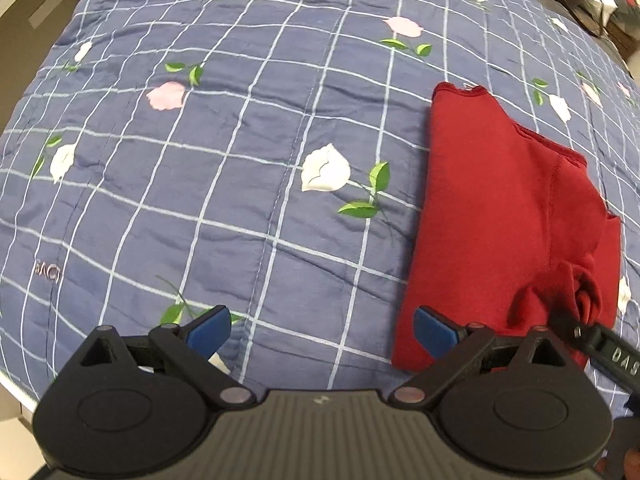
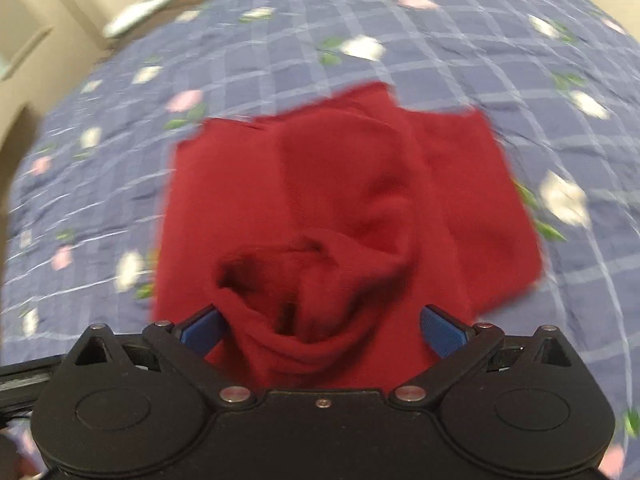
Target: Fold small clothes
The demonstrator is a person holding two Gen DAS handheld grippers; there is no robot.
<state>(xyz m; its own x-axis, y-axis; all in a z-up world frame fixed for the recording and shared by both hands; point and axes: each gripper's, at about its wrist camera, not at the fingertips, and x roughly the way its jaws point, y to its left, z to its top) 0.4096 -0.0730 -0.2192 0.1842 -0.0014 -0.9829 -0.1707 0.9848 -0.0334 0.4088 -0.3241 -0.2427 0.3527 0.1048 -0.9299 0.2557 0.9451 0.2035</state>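
The red garment is seen at the right of the left view, long axis vertical. The left gripper is spread and empty; the right gripper, nearer, is spread around bunched cloth.

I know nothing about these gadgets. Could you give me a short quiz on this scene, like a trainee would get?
1. Pick one: the garment is A) green, B) red, C) white.
2. Fill in: the garment lies on a blue checked, flowered ___.
3. True or false: the jaws of the left gripper are shut on the garment.

Key
1. B.
2. quilt.
3. False: the jaws stand open with only quilt between them, and the garment lies off to one side.
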